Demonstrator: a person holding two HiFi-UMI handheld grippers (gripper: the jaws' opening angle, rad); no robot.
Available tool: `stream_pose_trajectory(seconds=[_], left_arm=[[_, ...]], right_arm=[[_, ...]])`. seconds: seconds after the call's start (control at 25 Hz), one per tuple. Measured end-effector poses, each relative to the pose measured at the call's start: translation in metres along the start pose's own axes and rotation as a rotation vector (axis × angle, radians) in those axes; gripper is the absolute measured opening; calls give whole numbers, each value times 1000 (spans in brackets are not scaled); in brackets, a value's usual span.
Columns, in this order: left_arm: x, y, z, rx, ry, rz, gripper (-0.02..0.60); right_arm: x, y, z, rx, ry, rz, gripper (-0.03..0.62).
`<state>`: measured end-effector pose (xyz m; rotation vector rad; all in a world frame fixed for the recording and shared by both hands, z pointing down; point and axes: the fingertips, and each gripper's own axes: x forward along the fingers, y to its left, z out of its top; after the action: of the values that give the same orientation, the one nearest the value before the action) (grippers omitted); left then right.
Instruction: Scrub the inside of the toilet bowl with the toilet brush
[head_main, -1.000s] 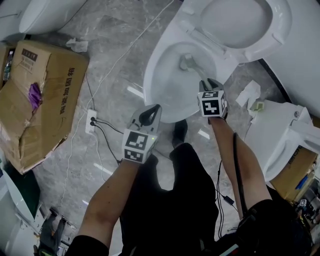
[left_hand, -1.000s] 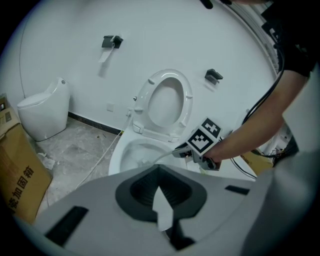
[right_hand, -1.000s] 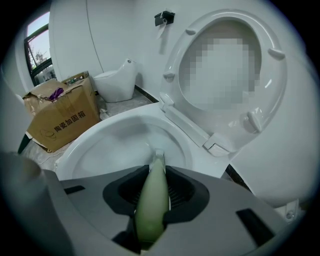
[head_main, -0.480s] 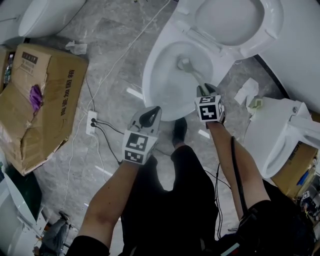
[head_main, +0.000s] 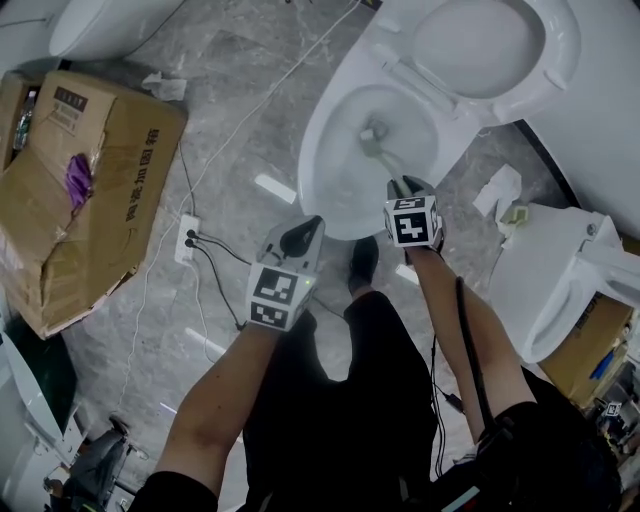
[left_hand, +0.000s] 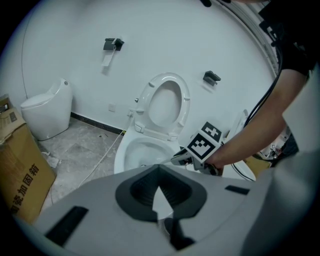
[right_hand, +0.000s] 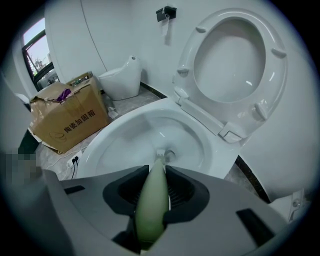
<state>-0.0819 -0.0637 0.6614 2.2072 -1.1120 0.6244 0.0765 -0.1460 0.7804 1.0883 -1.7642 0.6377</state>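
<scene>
Right gripper (head_main: 404, 186) (right_hand: 156, 186): the jaws are clamped on the pale green handle of the toilet brush, which is gripped between the dark ribbed pads. A marker cube (head_main: 412, 222) is carried behind the jaws.

Toilet brush (head_main: 386, 155) (right_hand: 151, 210): it is held by its handle and slants forward and down from the right gripper. The brush head (head_main: 372, 131) (right_hand: 161, 153) is seen inside the toilet bowl, low down by the drain.

Left gripper (head_main: 303, 232) (left_hand: 159, 186): the jaws are pressed together at the tips with nothing between them. It is held over the floor just in front of the bowl's near rim, apart from the brush.

Toilet bowl (head_main: 318, 140) (right_hand: 102, 142) (left_hand: 123, 150): a white, oval, open bowl is shown directly ahead of the person.

Seat (head_main: 565, 45) (right_hand: 272, 65) (left_hand: 186, 100): it is tipped up behind the bowl, against a white wall.

Floor (head_main: 230, 70): grey marbled tiles are seen.

Power strip (head_main: 187, 240): a white strip lies on the floor between bowl and box, with two dark plugs seated in it.

Cardboard box (head_main: 110, 180) (right_hand: 70, 115) (left_hand: 20, 175): it is placed to the person's left, well apart from the bowl, with its top torn open.

Second toilet (head_main: 550, 270): another white toilet is seen near the person's right arm.

Third toilet (head_main: 100, 25) (left_hand: 47, 112) (right_hand: 122, 80): it stands closed by the wall, beyond the box.
</scene>
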Motion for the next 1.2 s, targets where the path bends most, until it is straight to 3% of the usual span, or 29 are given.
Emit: stream_pose_trajectory(seconds=[0.36, 0.84, 1.2], left_arm=[[-9, -1, 13, 11, -23, 9, 9], [-29, -39, 50, 70, -24, -40, 9], [-18, -60, 61, 79, -44, -64, 9]], right_arm=[[-20, -8, 6, 20, -44, -8, 110], [-99, -44, 4, 42, -69, -56, 110], [-110, -71, -19, -44, -49, -76, 110]])
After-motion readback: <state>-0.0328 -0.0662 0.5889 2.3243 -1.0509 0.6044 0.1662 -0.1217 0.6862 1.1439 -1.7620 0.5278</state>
